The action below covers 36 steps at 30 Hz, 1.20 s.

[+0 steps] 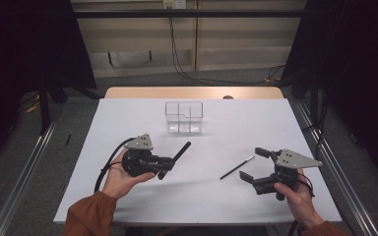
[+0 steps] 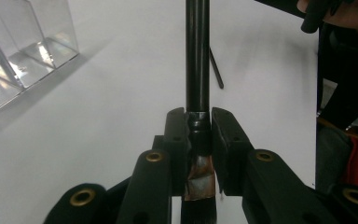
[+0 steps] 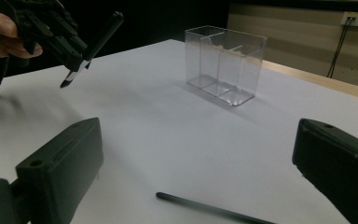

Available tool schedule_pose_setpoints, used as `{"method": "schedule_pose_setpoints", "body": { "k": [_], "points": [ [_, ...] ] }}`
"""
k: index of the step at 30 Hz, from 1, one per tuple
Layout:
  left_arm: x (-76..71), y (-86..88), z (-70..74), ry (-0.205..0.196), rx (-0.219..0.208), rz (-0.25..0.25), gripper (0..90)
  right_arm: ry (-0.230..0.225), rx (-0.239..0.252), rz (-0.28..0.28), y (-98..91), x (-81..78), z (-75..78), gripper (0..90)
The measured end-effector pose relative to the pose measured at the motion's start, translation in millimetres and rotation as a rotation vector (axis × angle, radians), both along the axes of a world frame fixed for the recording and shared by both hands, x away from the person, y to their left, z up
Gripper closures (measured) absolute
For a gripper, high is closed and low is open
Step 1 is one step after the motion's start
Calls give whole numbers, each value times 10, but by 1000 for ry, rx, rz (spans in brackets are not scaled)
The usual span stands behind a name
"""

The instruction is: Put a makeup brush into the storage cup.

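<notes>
My left gripper (image 1: 165, 164) is shut on a thick black brush (image 1: 177, 155), held just above the table at front left. In the left gripper view the jaws (image 2: 198, 126) clamp the brush (image 2: 197, 56) near its copper ferrule, and the handle points away. My right gripper (image 1: 251, 163) stands open at front right with nothing between its jaws. A thin black stick (image 1: 236, 168) lies on the table just left of it, and in the right gripper view the stick (image 3: 200, 205) lies low between the wide jaws (image 3: 200, 144). A clear compartment box (image 1: 184, 118) stands upright at mid-back.
The white table top (image 1: 128, 118) ends in a wooden strip (image 1: 192, 92) at the back. Metal rails run along the floor at both sides. In the right gripper view, the left gripper (image 3: 70, 51) with its brush (image 3: 98, 37) hovers at upper left, and the clear box (image 3: 223, 65) stands beyond.
</notes>
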State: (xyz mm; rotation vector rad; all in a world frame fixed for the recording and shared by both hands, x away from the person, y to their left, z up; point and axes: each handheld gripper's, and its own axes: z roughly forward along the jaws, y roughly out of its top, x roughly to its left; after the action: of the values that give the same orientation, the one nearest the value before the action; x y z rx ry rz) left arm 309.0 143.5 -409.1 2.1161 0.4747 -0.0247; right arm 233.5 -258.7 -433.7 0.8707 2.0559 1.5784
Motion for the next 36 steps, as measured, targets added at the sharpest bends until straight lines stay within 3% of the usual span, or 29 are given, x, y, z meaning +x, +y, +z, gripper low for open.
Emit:
{"method": "schedule_pose_setpoints", "body": {
  "k": [8,11,13,16,23,28,30,36],
  "points": [
    [-51,-123,34,4,6,-40,772,9,-33,75,199,81,58,13],
    [-111,-191,117,-13,45,-90,772,17,-62,118,294,120,99,12],
    [-131,-206,139,-18,45,-96,772,28,-71,129,327,132,123,11],
    [-164,-267,210,-19,90,-128,772,36,-85,166,407,147,164,12],
    [-148,-329,159,2,165,-154,772,54,-145,220,515,153,221,11],
    [-127,-357,179,7,195,-169,772,92,-165,219,542,200,225,12],
    [-121,-375,195,5,215,-176,772,137,-189,234,565,237,238,13],
    [-89,-435,225,7,272,-195,772,168,-230,264,593,288,250,15]
  ]
}}
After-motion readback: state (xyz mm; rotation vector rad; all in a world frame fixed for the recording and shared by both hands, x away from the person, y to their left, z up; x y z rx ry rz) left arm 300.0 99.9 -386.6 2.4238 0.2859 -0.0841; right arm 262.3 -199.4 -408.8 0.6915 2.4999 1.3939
